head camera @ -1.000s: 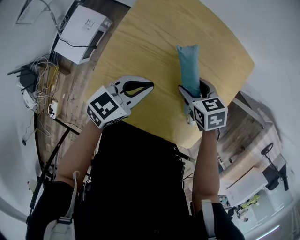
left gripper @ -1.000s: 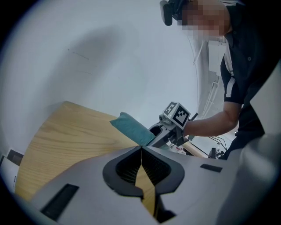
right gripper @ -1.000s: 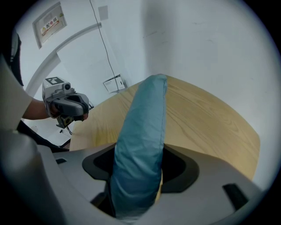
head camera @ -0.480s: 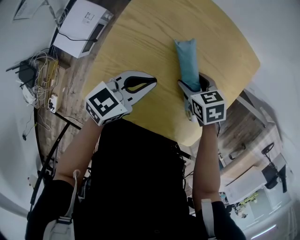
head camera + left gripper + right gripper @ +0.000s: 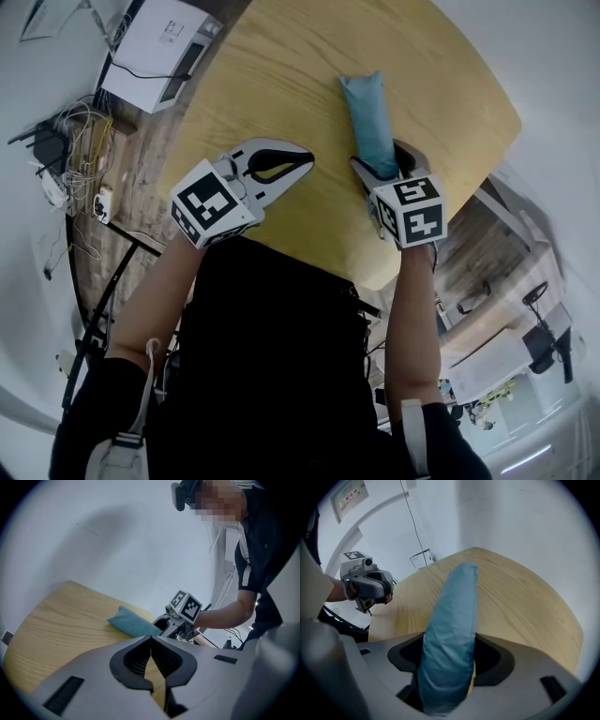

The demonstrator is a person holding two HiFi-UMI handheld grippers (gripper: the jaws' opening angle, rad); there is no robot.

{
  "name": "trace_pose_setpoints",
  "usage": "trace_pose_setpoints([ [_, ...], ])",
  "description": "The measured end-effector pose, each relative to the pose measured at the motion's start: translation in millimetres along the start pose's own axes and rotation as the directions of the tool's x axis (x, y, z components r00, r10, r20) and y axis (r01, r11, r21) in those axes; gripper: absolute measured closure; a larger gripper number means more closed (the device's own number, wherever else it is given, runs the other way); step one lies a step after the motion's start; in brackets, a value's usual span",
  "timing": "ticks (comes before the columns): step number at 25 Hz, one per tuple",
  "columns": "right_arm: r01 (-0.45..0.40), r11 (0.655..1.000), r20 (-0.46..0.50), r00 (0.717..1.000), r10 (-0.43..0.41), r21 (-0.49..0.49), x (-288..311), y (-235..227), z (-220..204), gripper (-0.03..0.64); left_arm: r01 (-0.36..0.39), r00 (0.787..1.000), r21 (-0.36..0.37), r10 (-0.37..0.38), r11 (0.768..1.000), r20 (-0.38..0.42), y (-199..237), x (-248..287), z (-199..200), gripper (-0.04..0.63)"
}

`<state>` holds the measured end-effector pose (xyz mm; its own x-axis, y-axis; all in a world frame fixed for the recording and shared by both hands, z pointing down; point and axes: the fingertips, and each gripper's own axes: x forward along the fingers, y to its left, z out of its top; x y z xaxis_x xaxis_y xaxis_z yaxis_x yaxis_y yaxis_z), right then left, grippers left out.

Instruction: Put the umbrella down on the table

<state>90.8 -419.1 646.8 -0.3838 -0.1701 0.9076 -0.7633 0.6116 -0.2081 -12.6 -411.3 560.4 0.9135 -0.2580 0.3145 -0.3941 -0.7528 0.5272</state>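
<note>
Wood table (image 5: pixel 281 84) is sitting under the umbrella (image 5: pixel 367 117). Right tongs (image 5: pixel 382 161) are squeezing its near end on the right. Left tongs (image 5: pixel 298 161) are hovering closed, holding nothing. Letting go too high could be sending it rolling off.

Umbrella (image 5: pixel 450 620) is wrapped in teal cloth, matt and a bit wrinkly with a stitched seam down one side. Bench (image 5: pixel 281 75) is light wood, clear grain, smooth low-sheen finish. The left hand-held gripper (image 5: pixel 151 639) and the right hand-held gripper (image 5: pixel 382 161) are both matt grey plastic, and the left one's pads (image 5: pixel 162 660) are black and ribbed. Floor (image 5: pixel 141 169) looks like dark, worn wood planks.
</note>
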Motion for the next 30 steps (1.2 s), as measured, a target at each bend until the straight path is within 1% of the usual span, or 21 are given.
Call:
trace_pose_setpoints([
  [6, -0.024, 1.0, -0.041, 0.999, 0.024, 0.0, 4.5, 0.8, -2.7, 0.319, 0.002, 1.0, 0.006, -0.002, 1.0, 0.012, -0.5, -2.9, -0.9, 0.583],
  [12, -0.027, 0.999, -0.018, 0.999, 0.028, 0.029, 1.2, -1.0, -2.5, 0.313, -0.002, 1.0, 0.021, 0.002, 1.0, 0.023, -5.7, -11.7, 7.5, 0.583],
  [16, -0.016, 0.999, 0.008, 1.0, 0.015, 0.039, -15.8, 0.2, 3.9, 0.313, -0.006, 0.999, 0.039, 0.005, 0.999, 0.042, -9.3, -25.6, 16.0, 0.583],
  [20, 0.02, 0.999, 0.061, 0.998, -0.022, 0.037, -46.2, 1.2, 21.5, 0.313, -0.006, 0.998, 0.066, 0.001, 0.998, 0.063, -14.4, -38.9, 29.4, 0.583],
  [22, 0.044, 0.998, 0.102, 0.994, -0.047, 0.037, -65.0, 3.1, 32.4, 0.313, 0.001, 0.997, 0.086, -0.007, 0.996, 0.072, -18.9, -44.3, 38.4, 0.583],
  [25, 0.08, 0.996, 0.186, 0.979, -0.087, 0.048, -97.1, 7.0, 47.6, 0.313, 0.022, 0.996, 0.136, -0.033, 0.99, 0.079, -26.2, -48.4, 55.4, 0.583],
  [28, 0.105, 0.993, 0.258, 0.959, -0.117, 0.06, -131.6, 16.9, 54.0, 0.322, 0.046, 0.995, 0.181, -0.062, 0.982, 0.082, -39.3, -54.3, 73.4, 0.583],
  [29, 0.126, 0.99, 0.279, 0.951, -0.136, 0.056, -142.8, 19.3, 55.0, 0.352, 0.055, 0.994, 0.196, -0.072, 0.979, 0.085, -44.0, -56.3, 80.5, 0.583],
  [30, 0.153, 0.987, 0.298, 0.941, -0.16, 0.049, -153.3, 20.9, 55.7, 0.422, 0.064, 0.993, 0.212, -0.084, 0.975, 0.088, -48.5, -57.7, 88.0, 0.583],
])
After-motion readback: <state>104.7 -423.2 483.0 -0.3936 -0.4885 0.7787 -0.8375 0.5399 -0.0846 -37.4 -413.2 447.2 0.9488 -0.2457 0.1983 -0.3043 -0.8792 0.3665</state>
